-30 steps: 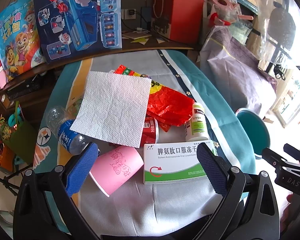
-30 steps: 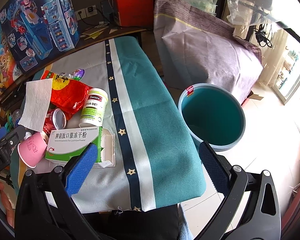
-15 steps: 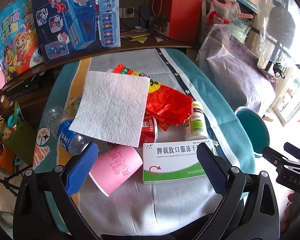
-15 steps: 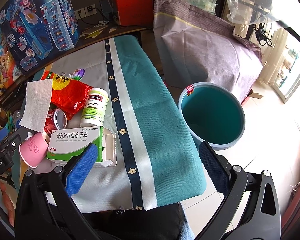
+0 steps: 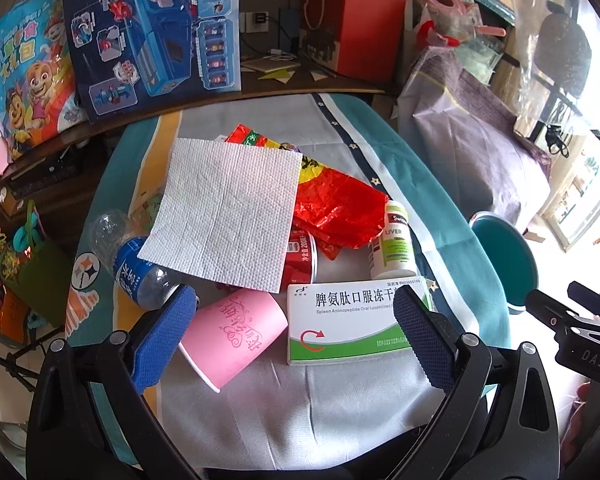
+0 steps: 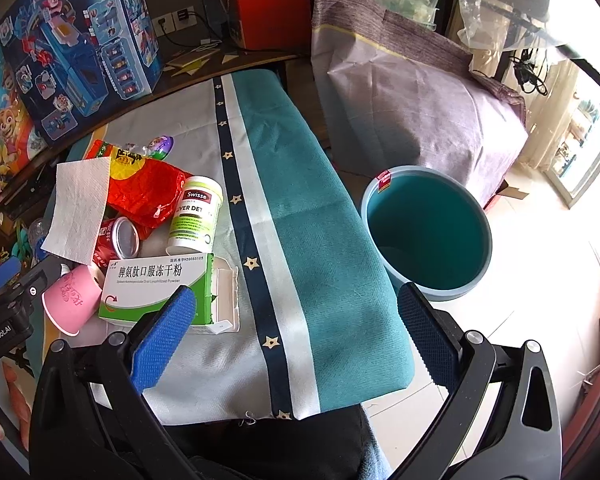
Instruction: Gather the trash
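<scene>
Both the left gripper (image 5: 292,332) and right gripper (image 6: 296,328) are held spread and empty above the heaped trash (image 5: 332,212), presumably readied for transfer into the teal bin (image 6: 426,232) beside the table (image 6: 320,240).

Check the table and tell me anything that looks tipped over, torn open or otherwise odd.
Several things lie toppled: the pink paper cup on its side, the water bottle flat under the paper towel, and the red can on its side. The medicine box has its end flap open. The teal bin looks empty.
</scene>
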Tool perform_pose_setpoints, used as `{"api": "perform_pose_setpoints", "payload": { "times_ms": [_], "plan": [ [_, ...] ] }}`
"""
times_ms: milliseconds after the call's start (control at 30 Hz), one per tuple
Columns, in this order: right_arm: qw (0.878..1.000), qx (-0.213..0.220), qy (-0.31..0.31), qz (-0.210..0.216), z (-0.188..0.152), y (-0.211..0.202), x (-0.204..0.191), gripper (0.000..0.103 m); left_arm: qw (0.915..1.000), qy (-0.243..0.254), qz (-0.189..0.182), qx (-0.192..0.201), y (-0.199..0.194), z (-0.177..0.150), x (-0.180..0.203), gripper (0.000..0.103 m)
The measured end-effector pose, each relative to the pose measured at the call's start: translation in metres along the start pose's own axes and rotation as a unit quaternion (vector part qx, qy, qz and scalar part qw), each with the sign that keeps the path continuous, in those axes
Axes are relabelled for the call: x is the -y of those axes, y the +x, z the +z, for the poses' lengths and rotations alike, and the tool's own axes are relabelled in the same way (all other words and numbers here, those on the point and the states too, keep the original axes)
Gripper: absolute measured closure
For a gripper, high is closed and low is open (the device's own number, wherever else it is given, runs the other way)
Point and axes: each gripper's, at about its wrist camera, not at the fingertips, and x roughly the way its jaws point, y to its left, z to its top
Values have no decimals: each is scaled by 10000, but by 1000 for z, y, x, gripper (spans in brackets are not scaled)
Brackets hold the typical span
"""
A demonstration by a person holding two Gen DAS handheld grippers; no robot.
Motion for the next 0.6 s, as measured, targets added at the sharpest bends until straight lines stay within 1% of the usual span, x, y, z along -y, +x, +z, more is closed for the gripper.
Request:
{"api": "perform_pose_setpoints", "payload": {
  "times_ms": [133,300,467,600],
  "plan": [
    [10000,-39,-54,9,2,0,-4,6,10000,7,-11,-24,2,-1,-2,4],
    [9999,-62,-127,75,3,1,-8,6,9998,192,-44,-29,3,0,-14,4],
    [9995,5,-167,263,3,3,-11,6,9996,143,-75,-238,13,4,-42,4],
    [9982,50,-353,489,5,4,-18,6,9989,142,-125,-429,21,-1,-58,4]
  ]
}}
